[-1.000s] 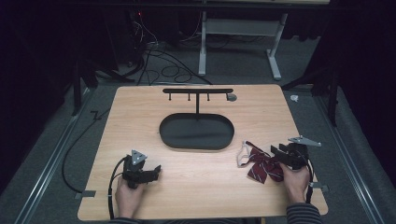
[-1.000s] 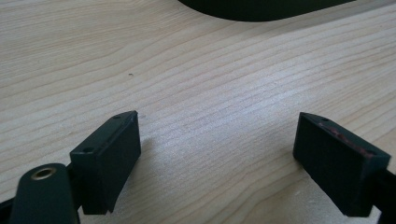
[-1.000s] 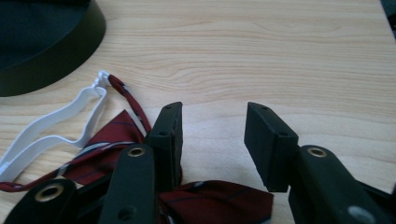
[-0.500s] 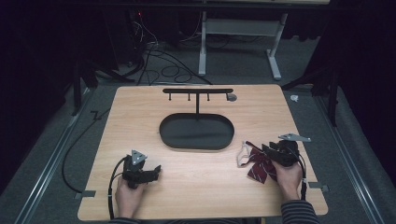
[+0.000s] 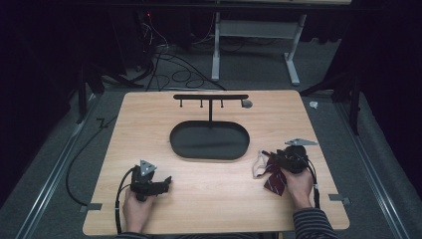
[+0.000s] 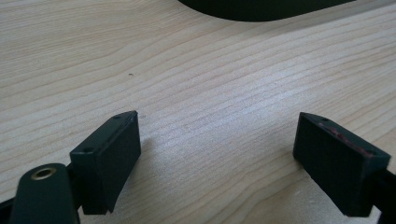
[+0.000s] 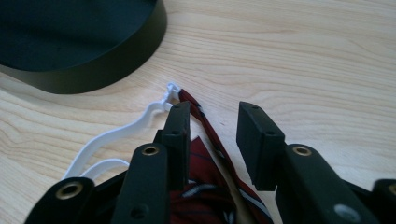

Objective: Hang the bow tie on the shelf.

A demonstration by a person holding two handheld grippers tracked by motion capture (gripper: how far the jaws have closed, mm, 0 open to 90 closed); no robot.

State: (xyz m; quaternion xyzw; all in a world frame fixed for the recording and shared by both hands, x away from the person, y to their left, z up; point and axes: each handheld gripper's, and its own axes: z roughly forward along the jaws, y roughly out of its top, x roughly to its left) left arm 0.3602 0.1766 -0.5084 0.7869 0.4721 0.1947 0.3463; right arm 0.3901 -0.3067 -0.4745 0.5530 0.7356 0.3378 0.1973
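Maroon striped fabric, a small bow tie [image 5: 275,175] with a white elastic strap [image 5: 259,166], lies on the wooden table [image 5: 214,199] toward your right-hand edge, just in front of the black oval tray [image 5: 209,141]. Your right gripper [image 7: 212,123] sits low over it: the jaws straddle a folded edge of the cloth, one strip running up between them, and they have just been closing, yet a gap shows on the right side of the strip, so the pads do not press on it and the tie is not yet grasped. The strap loops out past the left jaw, its clip end near the tray wall. Your left gripper [image 6: 217,154] rests on bare wood at the near left, jaws spread wide, nothing between them, tray edge at the top of its view. Behind the tray stands a black T-shaped rack [image 5: 211,97] with small pegs, all bare. Judgement: the work is at its start. The pick is under way; left to do are securing the grip, lifting, and carrying the tie, likely to the tray or a peg.
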